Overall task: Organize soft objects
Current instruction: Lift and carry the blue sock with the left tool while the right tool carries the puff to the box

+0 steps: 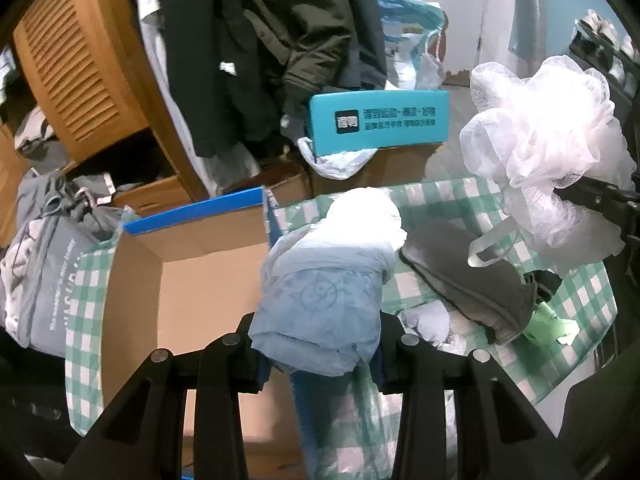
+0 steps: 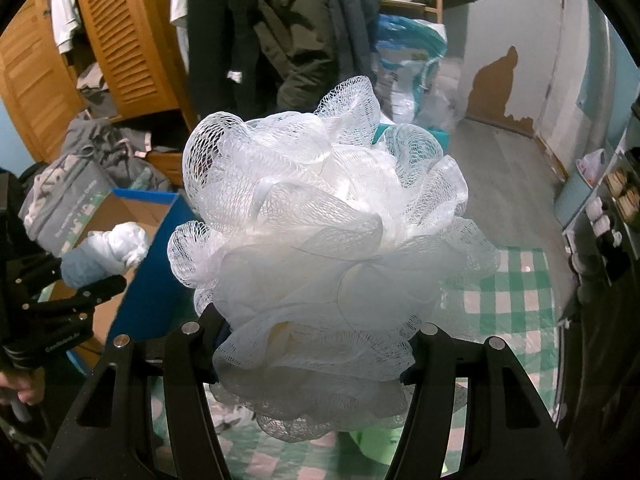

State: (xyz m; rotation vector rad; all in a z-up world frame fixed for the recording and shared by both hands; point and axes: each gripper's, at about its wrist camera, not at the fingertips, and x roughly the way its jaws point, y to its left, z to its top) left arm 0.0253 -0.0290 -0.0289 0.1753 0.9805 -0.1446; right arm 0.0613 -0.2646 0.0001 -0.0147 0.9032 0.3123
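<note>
Beside the cardboard box (image 1: 192, 280), each hand-held gripper grasps something: diaper (image 1: 324, 280), mesh pouf (image 2: 320, 248).

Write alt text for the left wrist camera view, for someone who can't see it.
The left gripper holds a rolled pale blue and white cloth bundle above a green-and-white checked tablecloth, beside an open brown cardboard box. At right, the right gripper holds a white mesh bath pouf. A grey fabric pouch lies on the cloth.

The mesh sponge (image 2: 320, 256) blocks most of the checked tablecloth (image 2: 516, 296); the teal box (image 2: 436, 136) barely peeks out behind it.
</note>
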